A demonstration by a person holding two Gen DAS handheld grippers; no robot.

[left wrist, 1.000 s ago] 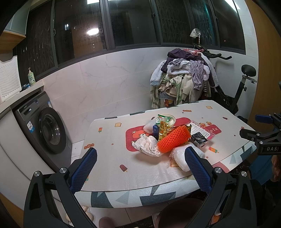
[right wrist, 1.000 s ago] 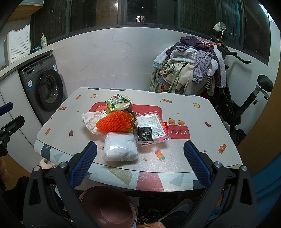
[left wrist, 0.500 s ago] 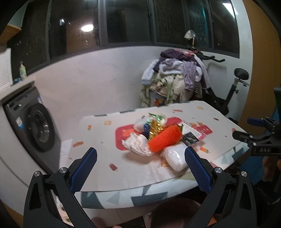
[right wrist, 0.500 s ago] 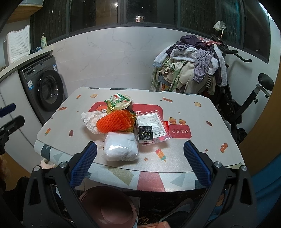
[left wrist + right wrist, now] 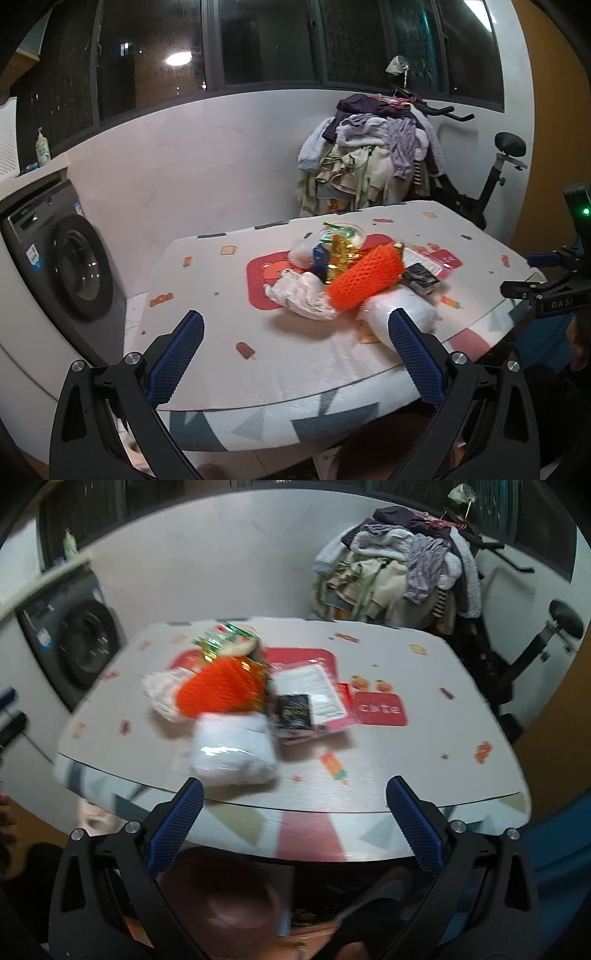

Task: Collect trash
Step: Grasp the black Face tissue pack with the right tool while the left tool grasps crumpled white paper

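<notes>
Both the left gripper (image 5: 291, 338) and right gripper (image 5: 293, 812) hung spread wide and empty before the tabletop's (image 5: 406, 760) near edge. The heaped wrappers, orange foam net (image 5: 221, 690) and white plastic bag (image 5: 234, 751) lay untouched mid-tabletop; approach was underway, and the next move likely called for closing on the bag nearest that edge.

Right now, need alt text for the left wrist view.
An open left tool hovers near a table holding a trash pile: orange foam net, crumpled white bag, white packet, gold wrapper. A washing machine stands left; a clothes heap sits behind.
</notes>
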